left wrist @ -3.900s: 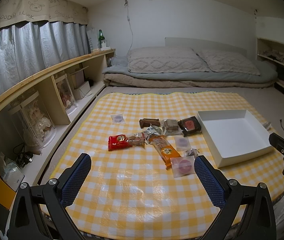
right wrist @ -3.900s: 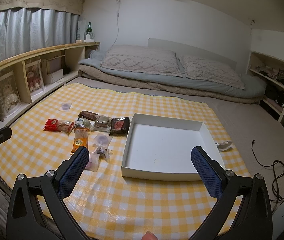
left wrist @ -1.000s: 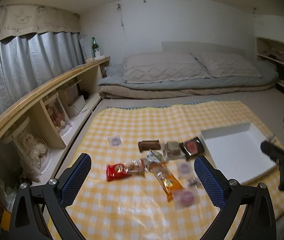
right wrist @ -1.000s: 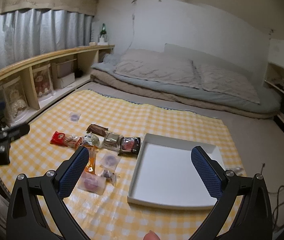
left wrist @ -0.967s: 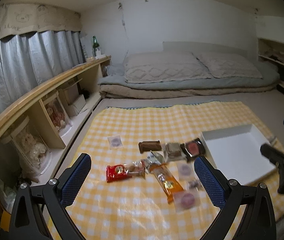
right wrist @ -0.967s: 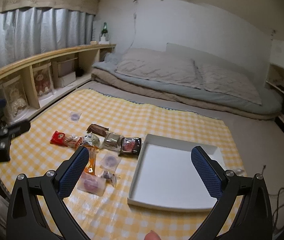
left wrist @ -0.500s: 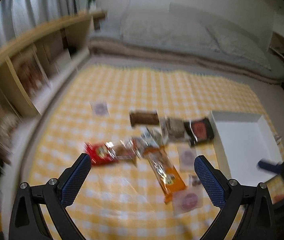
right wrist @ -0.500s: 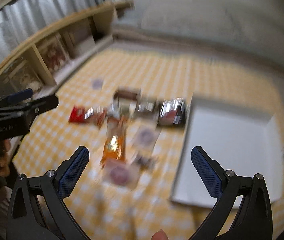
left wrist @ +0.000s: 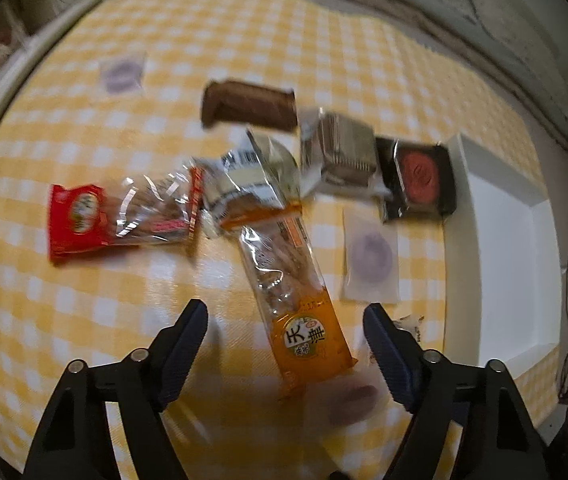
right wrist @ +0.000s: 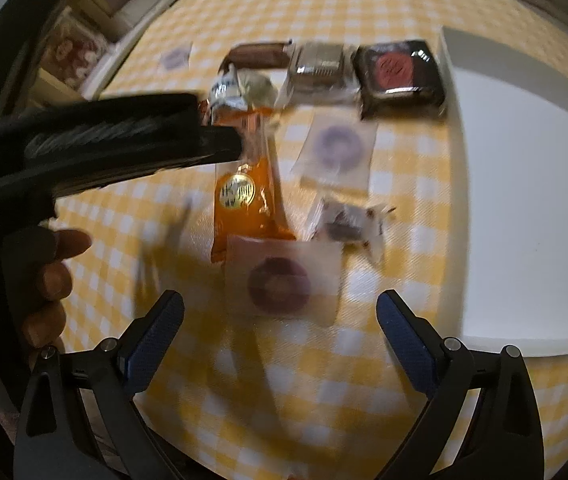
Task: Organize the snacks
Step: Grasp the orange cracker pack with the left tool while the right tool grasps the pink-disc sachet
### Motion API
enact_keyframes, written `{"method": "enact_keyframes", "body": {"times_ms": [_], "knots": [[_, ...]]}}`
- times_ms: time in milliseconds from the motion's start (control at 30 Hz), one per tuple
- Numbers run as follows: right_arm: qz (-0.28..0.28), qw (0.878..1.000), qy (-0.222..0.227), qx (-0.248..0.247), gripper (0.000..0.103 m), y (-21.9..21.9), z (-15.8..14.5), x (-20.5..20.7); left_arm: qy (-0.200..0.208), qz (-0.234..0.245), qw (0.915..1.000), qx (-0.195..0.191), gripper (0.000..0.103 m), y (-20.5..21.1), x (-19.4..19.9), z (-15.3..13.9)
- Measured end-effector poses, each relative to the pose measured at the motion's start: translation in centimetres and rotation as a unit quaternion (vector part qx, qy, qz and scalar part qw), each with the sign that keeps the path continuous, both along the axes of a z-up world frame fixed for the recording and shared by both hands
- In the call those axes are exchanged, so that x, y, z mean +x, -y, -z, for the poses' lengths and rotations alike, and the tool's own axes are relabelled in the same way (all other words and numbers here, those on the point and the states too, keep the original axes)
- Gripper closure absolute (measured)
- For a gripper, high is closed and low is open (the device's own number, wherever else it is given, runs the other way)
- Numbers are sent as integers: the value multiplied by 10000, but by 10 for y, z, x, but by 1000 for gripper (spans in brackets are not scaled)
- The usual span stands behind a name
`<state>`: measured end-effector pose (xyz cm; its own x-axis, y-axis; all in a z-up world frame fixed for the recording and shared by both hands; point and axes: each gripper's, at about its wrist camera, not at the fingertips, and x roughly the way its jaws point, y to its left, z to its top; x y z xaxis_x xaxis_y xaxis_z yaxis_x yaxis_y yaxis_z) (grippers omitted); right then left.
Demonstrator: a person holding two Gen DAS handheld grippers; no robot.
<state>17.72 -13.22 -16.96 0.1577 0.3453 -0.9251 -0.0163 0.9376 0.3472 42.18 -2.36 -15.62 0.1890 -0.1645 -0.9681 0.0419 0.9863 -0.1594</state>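
Both grippers point down at snacks on a yellow-white check cloth [left wrist: 84, 312].

Left gripper [left wrist: 284, 330]: jaws partway apart, just been closing. The lower end of an orange packet [left wrist: 298, 312] lies between the tips, pads not touching it, nothing held. Orange packet = long, clear upper part showing sticks, orange base w/ round label, lying diagonal mid-cloth.

Right gripper [right wrist: 280, 330]: jaws wide, empty, above a clear sachet w/ dark red disc [right wrist: 284, 280] that overlaps the orange packet's bottom end.

Other snacks, all blurry:
- red bag [left wrist: 120, 216], left of the orange packet
- brown bar [left wrist: 250, 106], far side
- silver-wrapped block [left wrist: 342, 156]
- black pack w/ red circle [left wrist: 420, 178], just beside the white tray [left wrist: 460, 248] on the right
- 2 clear sachets w/ purple discs [left wrist: 370, 258], one off alone at far left
- small crinkly sweet [right wrist: 348, 222]

Tray interior bare white. A hand [right wrist: 50, 280] shows at left in the right wrist view, under the other gripper's body.
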Motion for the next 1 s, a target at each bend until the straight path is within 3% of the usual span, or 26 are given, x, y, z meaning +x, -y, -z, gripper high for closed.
{"method": "enact_keyframes", "body": {"times_ms": [267, 400, 433, 467, 600, 733, 833, 900, 933, 1000], "knots": [[-97, 9994, -317, -9, 7, -7, 24, 0, -500, 230, 9985, -37, 44, 6, 31, 46], [-151, 9990, -430, -42, 8, -10, 33, 1, -461, 434, 9979, -135, 62, 7, 28, 46], [-124, 9987, -484, -26, 8, -10, 36, 1, -462, 395, 9981, -142, 63, 2, 27, 47], [-94, 9986, -518, -13, 9, -10, 38, 1, -483, 377, 9980, -157, 72, 1, 25, 42], [-54, 9988, -481, -81, 9, -9, 43, 4, -467, 221, 9981, -327, 86, -18, 29, 45], [-132, 9988, -421, -226, 9, -14, 48, 1, -297, 266, 9986, -344, 87, -25, 20, 45], [-181, 9988, -383, -265, 8, -23, 45, 8, -322, 149, 9979, -538, 81, -30, 2, 36], [-280, 9983, -321, -388, 8, -29, 46, 4, -332, 54, 9968, -728, 62, -34, -5, 34], [-367, 9978, -279, -481, 8, -33, 44, 1, -312, 32, 9965, -771, 58, -35, -12, 25], [-544, 9953, -190, -772, 21, -39, 43, -3, -219, 66, 9962, -842, 50, -31, -16, 22]]}}
